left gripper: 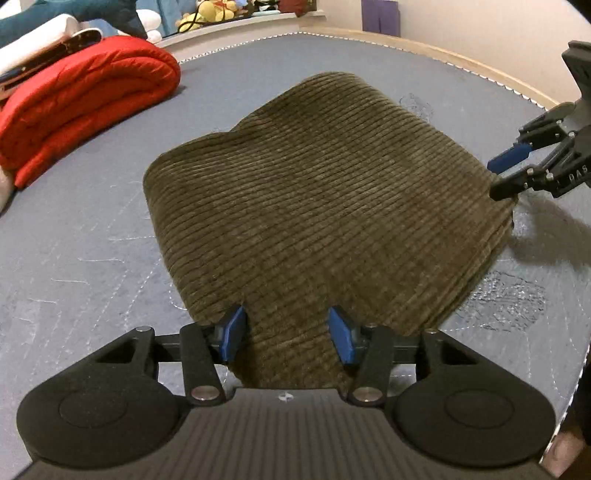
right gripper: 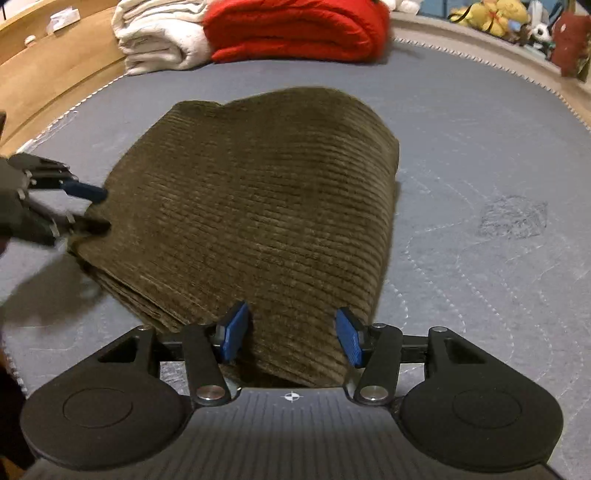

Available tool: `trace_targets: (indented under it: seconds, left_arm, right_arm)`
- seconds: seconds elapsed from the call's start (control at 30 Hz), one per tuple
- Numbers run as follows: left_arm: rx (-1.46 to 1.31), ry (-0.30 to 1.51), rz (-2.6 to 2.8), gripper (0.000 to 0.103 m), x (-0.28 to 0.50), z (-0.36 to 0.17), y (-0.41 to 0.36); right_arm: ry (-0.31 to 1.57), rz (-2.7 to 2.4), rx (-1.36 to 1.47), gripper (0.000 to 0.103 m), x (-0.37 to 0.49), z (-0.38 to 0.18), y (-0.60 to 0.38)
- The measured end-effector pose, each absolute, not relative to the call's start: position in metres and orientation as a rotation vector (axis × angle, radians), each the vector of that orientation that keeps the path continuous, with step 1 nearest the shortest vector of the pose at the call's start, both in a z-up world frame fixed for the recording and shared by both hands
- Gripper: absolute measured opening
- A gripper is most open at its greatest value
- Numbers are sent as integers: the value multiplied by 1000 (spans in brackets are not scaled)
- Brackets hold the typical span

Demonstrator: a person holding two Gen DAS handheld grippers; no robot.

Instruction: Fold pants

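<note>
Both tools are hanging over pants that already look folded.

The brown corduroy pants [left gripper: 317, 206] are lying as a compact, several-layered bundle on the grey quilted bed [left gripper: 92, 258], so the folding seems almost done; perhaps only a tidy-up or setting aside is left. The left tool [left gripper: 286, 332] is standing with its blue pads apart, one corner of the bundle lying just ahead of and between them, unpinched. The right tool [right gripper: 291, 332] is likewise spread over the opposite corner, gripping nothing. A red blanket [right gripper: 295, 29] is sitting well beyond.
</note>
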State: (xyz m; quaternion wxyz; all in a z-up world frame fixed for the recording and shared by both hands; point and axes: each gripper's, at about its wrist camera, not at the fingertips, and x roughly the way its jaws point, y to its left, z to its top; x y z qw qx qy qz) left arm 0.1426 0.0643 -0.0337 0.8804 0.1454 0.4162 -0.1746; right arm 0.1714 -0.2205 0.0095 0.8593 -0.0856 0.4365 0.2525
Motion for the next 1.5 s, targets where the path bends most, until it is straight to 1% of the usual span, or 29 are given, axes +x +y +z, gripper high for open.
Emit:
trace_targets:
  seconds: [0.07,0.13,0.2,0.27,0.33,0.43,0.5,0.57,0.6,0.67,0.77,0.8,0.83,0.97,1.0,1.07,1.1,1.23,1.27,1.3,1.33,1.37,1.43,1.5]
  left_arm:
    - [271,849,-345,56,144,-25,63]
    - [248,803,-325,57,134,-16,66]
    - [190,740,-317,57,130,-3,70]
    - [126,695,-307,57,138,6,69]
    - [85,674,-286,57,149,12,69]
    - [43,662,-260,57,163,18,63]
    - [10,659,-250,57,172,19,61]
    - [-8,661,-237,55,176,20,64]
    - [-10,666,-224,54,178,20,66]
    - [-6,681,-201,45,182,18,66]
    - [30,749,-163,34,190,5,72]
    - [65,818,-136,32,196,-10,73]
    - [84,849,-139,33,199,-22,74]
    - [72,833,-147,33,196,-16,77]
    - [63,823,-144,33,194,-13,77]
    - [44,803,-133,34,191,-6,78]
    - [34,785,-131,34,188,0,79]
    - [5,711,-146,37,178,13,87]
    - [12,736,-140,38,181,5,88]
    - [30,813,-123,39,187,-12,89]
    - [35,843,-122,41,188,-24,90]
    - [26,819,-114,45,185,-25,92]
    - [3,828,-95,45,181,-12,93]
    - [37,790,-132,47,167,5,87]
  right_arm:
    - [890,529,-179,53,176,18,-227]
    - [804,519,-169,54,178,30,-234]
    - [716,478,-68,59,191,47,-242]
    - [638,430,70,69,208,61,-247]
    - [601,396,167,69,223,63,-247]
    - [563,371,155,68,250,58,-229]
    - [547,325,28,62,270,48,-206]
    - [621,232,-114,50,295,23,-184]
    - [656,175,-159,50,306,8,-180]
    - [676,93,-179,50,320,-16,-178]
    - [673,3,-233,50,332,-27,-166]
    - [677,-6,-234,50,334,-30,-166]
    - [683,-9,-228,50,336,-31,-164]
    - [685,-6,-236,50,348,-34,-162]
    - [684,-7,-238,50,347,-35,-161]
    - [690,-17,-215,56,345,-32,-165]
    - [692,-21,-198,58,343,-30,-167]
    - [628,-13,-95,61,318,1,-181]
    - [599,3,-98,63,310,10,-182]
    - [571,23,-105,66,302,19,-182]
    - [551,54,-116,71,291,29,-182]
    - [546,88,-129,75,283,35,-182]
    - [564,177,-178,77,261,42,-178]
    - [608,276,-221,78,242,43,-176]
